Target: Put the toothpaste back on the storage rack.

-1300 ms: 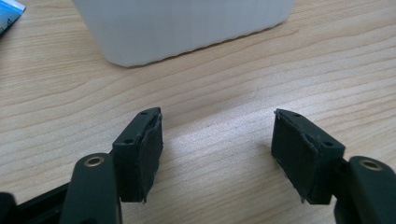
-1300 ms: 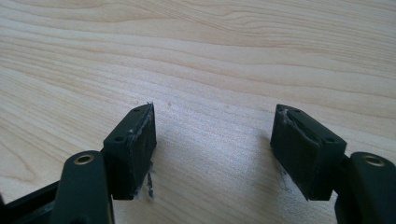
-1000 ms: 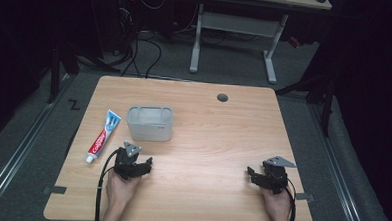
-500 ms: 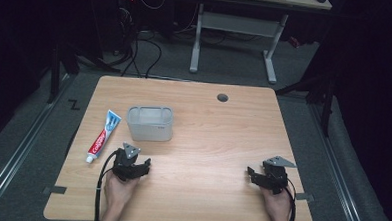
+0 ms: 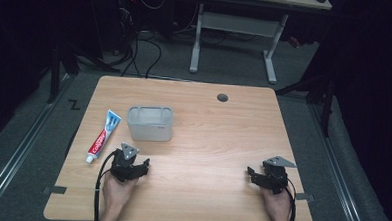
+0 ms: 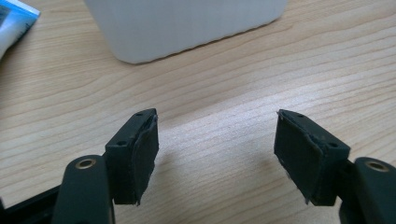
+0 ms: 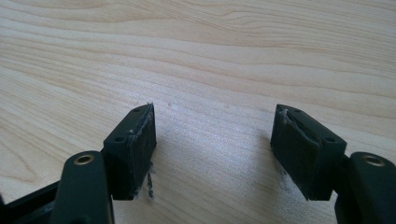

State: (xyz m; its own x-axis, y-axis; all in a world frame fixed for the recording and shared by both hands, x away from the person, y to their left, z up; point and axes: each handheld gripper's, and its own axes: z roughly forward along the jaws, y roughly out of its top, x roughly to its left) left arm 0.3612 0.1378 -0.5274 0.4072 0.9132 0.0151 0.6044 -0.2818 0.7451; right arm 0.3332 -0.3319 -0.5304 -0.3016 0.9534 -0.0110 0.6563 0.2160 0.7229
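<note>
A pale translucent bin (image 5: 150,122) stands on the wooden table (image 5: 218,136), left of centre. A red, white and blue toothpaste tube (image 5: 104,136) lies flat to its left. My left gripper (image 5: 131,167) rests near the front edge, just in front of the bin, open with nothing between its jaws. In the left gripper view the bin (image 6: 187,23) rises straight ahead of the open gripper (image 6: 215,149), and a corner of the toothpaste tube (image 6: 11,21) shows at top left. My right gripper (image 5: 261,176) rests at the front right, open over bare wood, as the right gripper view (image 7: 212,149) shows.
A round cable hole (image 5: 222,97) sits near the table's far edge. Beyond the table stand a white desk frame (image 5: 235,32) and loose cables (image 5: 146,48) on a dark floor. Tape marks (image 5: 54,190) sit by the front corners.
</note>
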